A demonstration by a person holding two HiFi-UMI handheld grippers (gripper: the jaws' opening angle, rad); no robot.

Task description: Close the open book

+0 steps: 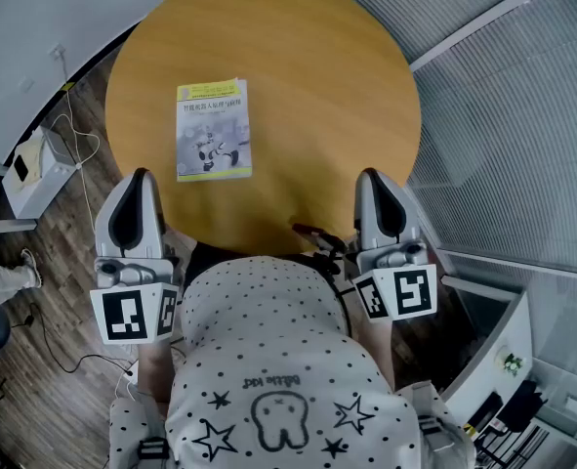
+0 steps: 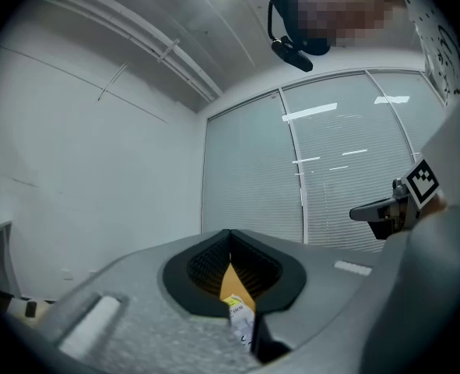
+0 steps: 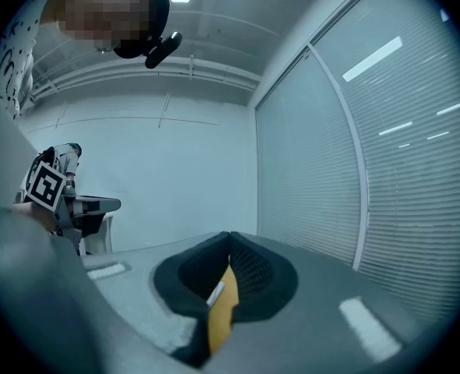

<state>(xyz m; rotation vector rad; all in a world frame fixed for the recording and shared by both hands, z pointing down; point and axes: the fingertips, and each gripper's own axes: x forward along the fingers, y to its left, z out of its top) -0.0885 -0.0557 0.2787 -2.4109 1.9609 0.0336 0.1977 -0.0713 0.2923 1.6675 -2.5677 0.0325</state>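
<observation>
The book (image 1: 213,129) lies flat on the round table (image 1: 317,86), ahead of the left tongs (image 1: 137,177) and a little inward of them, towards the side of the right tongs (image 1: 371,176). Its printed cover faces up and no spread pages show, so it looks closed already (little seems left of the task, by my reading). Its long axis runs away from the person, nearly in line with the way both tongs point. Its near short edge faces the left tongs with a strip of bare wood between, close but not touching.

Both tongs are held level at the near rim of the table, one on each side of the person's body, well apart from each other. The left tongs are pressed together at the tips with nothing gripped. Through the gap behind the tips, their own view shows only the orange wood and a sliver of the book's cover beyond. The right tongs are likewise closed on nothing, with a strip of tabletop and a pale edge, probably the book, showing through the gap.

The left tongs are clearly the nearer. The right ones would have to cross most of the table's width. If any touch is needed, I judge it a short push straight ahead and slightly inward from the left.
</observation>
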